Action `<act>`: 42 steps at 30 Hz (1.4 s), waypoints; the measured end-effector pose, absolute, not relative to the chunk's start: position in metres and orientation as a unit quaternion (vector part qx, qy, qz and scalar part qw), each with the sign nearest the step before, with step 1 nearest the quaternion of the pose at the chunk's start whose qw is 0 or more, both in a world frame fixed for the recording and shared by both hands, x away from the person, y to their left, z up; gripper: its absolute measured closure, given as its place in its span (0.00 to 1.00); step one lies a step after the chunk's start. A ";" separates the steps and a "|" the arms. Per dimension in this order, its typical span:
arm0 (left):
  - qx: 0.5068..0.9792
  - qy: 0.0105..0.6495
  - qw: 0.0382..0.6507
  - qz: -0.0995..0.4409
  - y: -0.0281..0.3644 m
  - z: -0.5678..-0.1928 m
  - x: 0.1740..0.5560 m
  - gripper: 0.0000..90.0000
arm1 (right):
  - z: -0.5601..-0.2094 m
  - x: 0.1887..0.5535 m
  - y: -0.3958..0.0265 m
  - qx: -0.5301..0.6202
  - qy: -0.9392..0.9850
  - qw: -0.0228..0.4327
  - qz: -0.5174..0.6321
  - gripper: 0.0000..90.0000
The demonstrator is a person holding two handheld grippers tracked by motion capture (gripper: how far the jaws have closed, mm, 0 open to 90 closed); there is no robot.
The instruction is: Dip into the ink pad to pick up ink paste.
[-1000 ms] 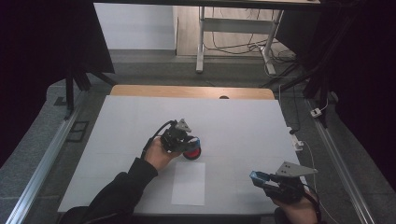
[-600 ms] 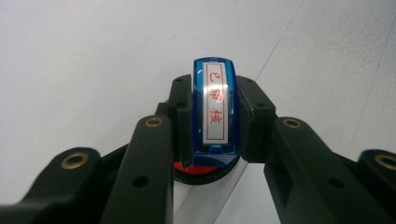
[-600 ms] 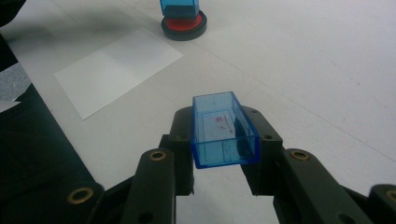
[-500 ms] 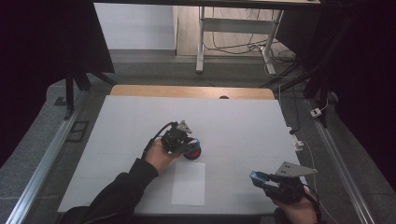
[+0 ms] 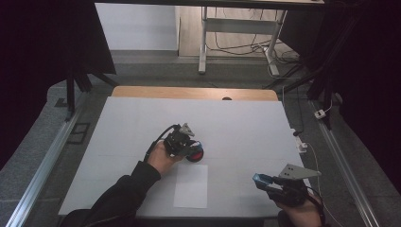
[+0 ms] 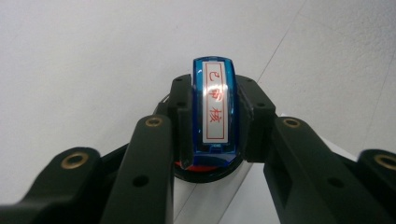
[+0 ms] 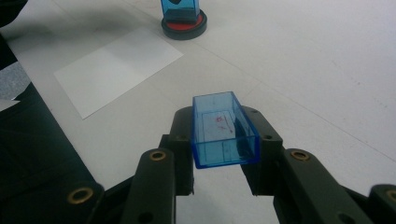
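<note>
A blue stamp [image 6: 214, 109] with a white label and red characters stands on a round red ink pad [image 6: 205, 169] in a black case. My left gripper [image 6: 212, 126] is shut on the stamp, seen in the high view at the left gripper [image 5: 185, 144] over the ink pad [image 5: 196, 153]. My right gripper [image 7: 224, 140] is shut on a clear blue stamp cap [image 7: 224, 130], its hollow side up. In the high view that cap [image 5: 261, 179] sticks out of the right gripper [image 5: 272, 184] near the table's front right. A white paper sheet [image 5: 191, 185] lies between them.
The white table [image 5: 236, 127] has a wooden strip [image 5: 194, 92] along its far edge. A metal rail [image 5: 42, 170] runs down the left side and another rail [image 5: 345, 165] down the right. A small white plug [image 5: 300, 143] lies at the right edge.
</note>
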State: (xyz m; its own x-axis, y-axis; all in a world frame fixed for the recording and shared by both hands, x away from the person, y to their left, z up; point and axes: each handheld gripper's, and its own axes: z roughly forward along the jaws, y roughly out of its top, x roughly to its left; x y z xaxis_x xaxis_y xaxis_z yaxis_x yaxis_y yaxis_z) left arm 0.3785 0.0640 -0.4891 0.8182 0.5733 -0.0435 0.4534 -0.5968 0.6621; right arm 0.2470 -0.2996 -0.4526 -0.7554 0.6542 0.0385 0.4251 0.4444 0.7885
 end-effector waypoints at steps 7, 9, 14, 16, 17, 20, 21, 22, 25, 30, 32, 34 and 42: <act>0.896 0.279 0.332 0.101 0.061 -0.489 0.375 0.78 | -0.453 0.247 -0.299 0.322 0.839 0.136 0.417 0.75; 0.898 0.275 0.325 0.111 0.058 -0.488 0.373 0.78 | -0.453 0.247 -0.299 0.322 0.839 0.136 0.416 0.75; 0.904 0.265 0.308 0.136 0.051 -0.487 0.367 0.78 | -0.453 0.247 -0.299 0.322 0.840 0.137 0.415 0.75; 0.904 0.265 0.305 0.139 0.050 -0.487 0.366 0.78 | -0.453 0.247 -0.299 0.322 0.840 0.137 0.415 0.75; 0.904 0.266 0.305 0.138 0.051 -0.487 0.366 0.78 | -0.453 0.247 -0.299 0.322 0.840 0.137 0.415 0.75; 0.901 0.272 0.311 0.130 0.052 -0.488 0.368 0.78 | -0.453 0.247 -0.299 0.322 0.840 0.137 0.415 0.75; 0.901 0.274 0.313 0.126 0.053 -0.488 0.369 0.78 | -0.453 0.247 -0.299 0.322 0.840 0.137 0.415 0.75; 0.899 0.277 0.316 0.122 0.054 -0.488 0.369 0.78 | -0.453 0.247 -0.299 0.322 0.840 0.137 0.415 0.75; 0.894 0.286 0.328 0.105 0.058 -0.489 0.373 0.78 | -0.453 0.247 -0.299 0.322 0.840 0.136 0.415 0.75; 0.885 0.301 0.348 0.070 0.067 -0.491 0.381 0.78 | -0.453 0.247 -0.299 0.322 0.840 0.136 0.415 0.75; 0.882 0.306 0.355 0.057 0.070 -0.492 0.384 0.78 | -0.453 0.247 -0.299 0.322 0.841 0.136 0.414 0.75; 0.878 0.310 0.361 0.046 0.073 -0.493 0.386 0.78 | -0.453 0.247 -0.299 0.322 0.840 0.135 0.414 0.75; 0.881 0.306 0.357 0.049 0.072 -0.493 0.385 0.78 | -0.453 0.247 -0.299 0.322 0.841 0.135 0.414 0.75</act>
